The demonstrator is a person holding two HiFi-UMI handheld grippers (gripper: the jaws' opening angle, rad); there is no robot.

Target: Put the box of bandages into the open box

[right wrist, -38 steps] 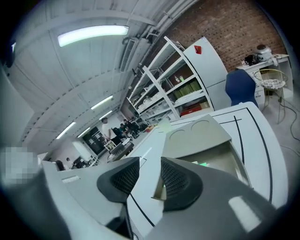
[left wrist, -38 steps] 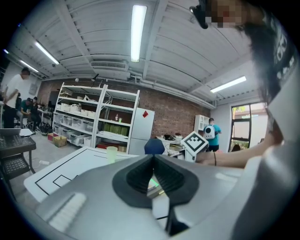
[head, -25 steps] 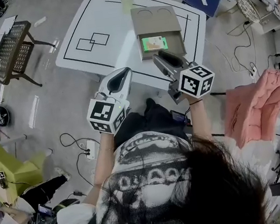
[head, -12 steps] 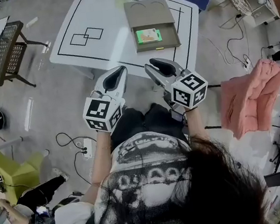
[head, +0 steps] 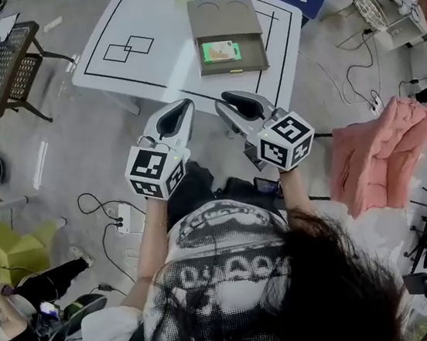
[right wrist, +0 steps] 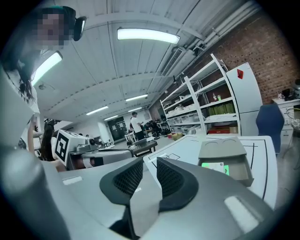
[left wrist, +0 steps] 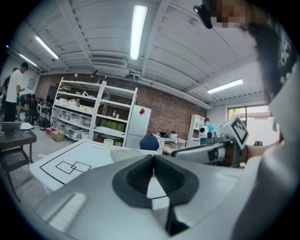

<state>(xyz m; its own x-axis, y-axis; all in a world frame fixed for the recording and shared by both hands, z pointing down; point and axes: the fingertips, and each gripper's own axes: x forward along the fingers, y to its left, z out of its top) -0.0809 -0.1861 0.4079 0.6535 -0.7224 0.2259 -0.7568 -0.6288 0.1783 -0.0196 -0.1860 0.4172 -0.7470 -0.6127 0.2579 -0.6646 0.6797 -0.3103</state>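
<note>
The head view shows the green box of bandages [head: 220, 51] lying inside the open brown cardboard box [head: 225, 18] on the white worktop [head: 138, 12]. Only the gripper views show the jaws: the left tongs [left wrist: 153, 164] are pressed together and empty, while the right tongs [right wrist: 150, 169] are narrowly apart, closing on nothing.

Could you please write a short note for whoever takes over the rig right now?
Left gripper: jaws shut, nothing in them, held by the near edge of the table.
Right gripper: jaws apart and closing, nothing between them, held beside the left one.
Box of bandages: lies inside the open box on the table, clear of both grippers.
Done: the bandages are in the box.
Left: nothing of the placing, as far as the views show; the box's flap stands open.
</note>
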